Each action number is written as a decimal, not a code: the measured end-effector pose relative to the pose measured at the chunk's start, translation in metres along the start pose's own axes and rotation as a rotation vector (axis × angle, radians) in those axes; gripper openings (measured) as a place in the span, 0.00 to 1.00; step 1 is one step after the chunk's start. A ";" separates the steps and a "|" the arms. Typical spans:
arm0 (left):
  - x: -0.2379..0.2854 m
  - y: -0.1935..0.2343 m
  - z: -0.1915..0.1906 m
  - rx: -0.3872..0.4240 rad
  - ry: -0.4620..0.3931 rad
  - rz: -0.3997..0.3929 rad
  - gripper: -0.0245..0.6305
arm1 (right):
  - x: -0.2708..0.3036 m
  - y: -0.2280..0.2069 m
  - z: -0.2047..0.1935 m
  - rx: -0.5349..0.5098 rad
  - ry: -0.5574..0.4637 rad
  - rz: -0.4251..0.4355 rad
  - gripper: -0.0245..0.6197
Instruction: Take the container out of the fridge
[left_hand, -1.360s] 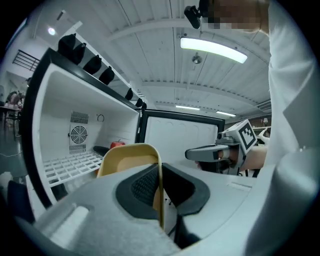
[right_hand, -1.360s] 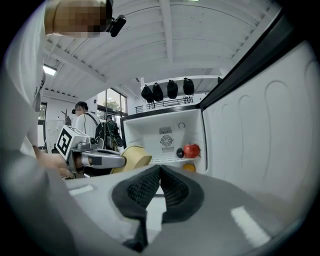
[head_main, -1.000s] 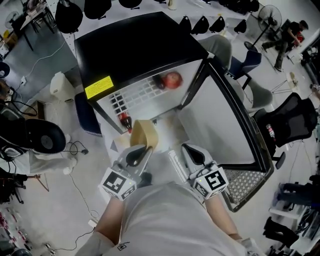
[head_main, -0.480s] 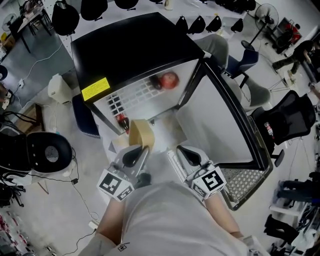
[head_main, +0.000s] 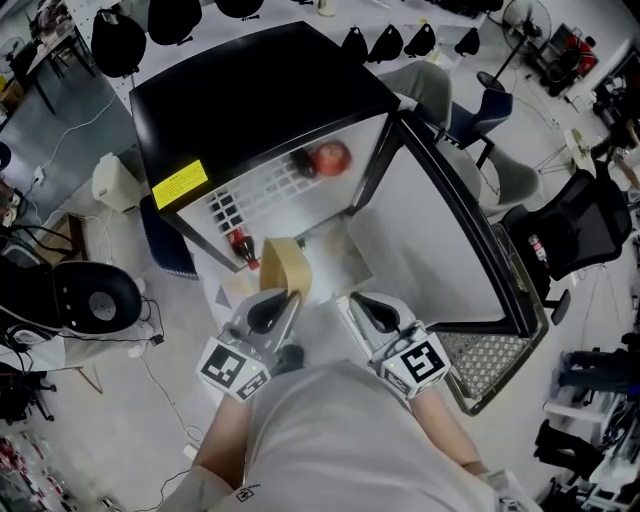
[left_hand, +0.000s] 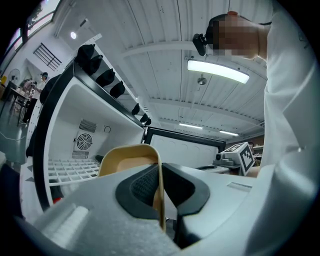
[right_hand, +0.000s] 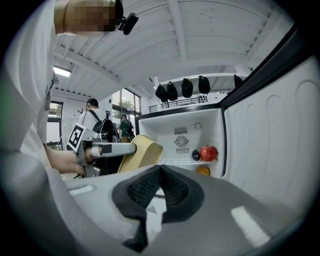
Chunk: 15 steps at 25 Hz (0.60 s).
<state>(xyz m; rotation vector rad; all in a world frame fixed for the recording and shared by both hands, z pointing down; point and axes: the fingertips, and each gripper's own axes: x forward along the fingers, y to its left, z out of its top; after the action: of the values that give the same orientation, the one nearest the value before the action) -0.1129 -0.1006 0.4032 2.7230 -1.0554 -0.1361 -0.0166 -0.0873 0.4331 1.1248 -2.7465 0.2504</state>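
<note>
The tan, thin-walled plastic container with rounded corners (head_main: 284, 266) sits outside the fridge, just in front of its open cabinet and tilted on edge. It is held by the left gripper (head_main: 288, 298). In the left gripper view, that gripper's dark ribbed pads are pinched on one thin side wall of the container (left_hand: 128, 159), one pad inside and one outside. The right gripper (head_main: 354, 302) is just beside it to the right and apart from the container. In its own view, the right gripper (right_hand: 160, 173) has its jaws pressed together with nothing between them. Beyond both stands the small white fridge with a black top (head_main: 258, 88). Its door (head_main: 432, 238) is swung wide to the right, showing the pale inner lining. On the white wire shelf (head_main: 268, 192) inside rests a red apple (head_main: 330, 157). Touching it is a small dark round fruit (right_hand: 196, 155), possibly a plum, though it is too small to tell. An orange round fruit (right_hand: 203, 170) lies lower in the cabinet. A red-capped bottle (head_main: 240, 245) stands at the cabinet's left edge, near the container. A yellow label (head_main: 180, 184) is stuck on the front edge of the fridge's top.
</note>
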 end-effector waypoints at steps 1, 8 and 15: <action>0.001 0.000 0.000 0.000 0.001 -0.001 0.08 | 0.000 -0.001 0.000 0.002 0.001 -0.002 0.04; 0.005 0.000 -0.002 0.004 0.009 -0.009 0.08 | -0.002 -0.007 -0.002 0.022 -0.001 -0.026 0.04; 0.006 0.001 -0.004 0.003 0.016 -0.005 0.08 | -0.002 -0.009 -0.002 0.021 0.001 -0.030 0.04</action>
<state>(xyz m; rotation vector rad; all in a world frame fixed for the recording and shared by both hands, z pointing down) -0.1089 -0.1046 0.4070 2.7251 -1.0446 -0.1137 -0.0090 -0.0916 0.4358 1.1694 -2.7307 0.2767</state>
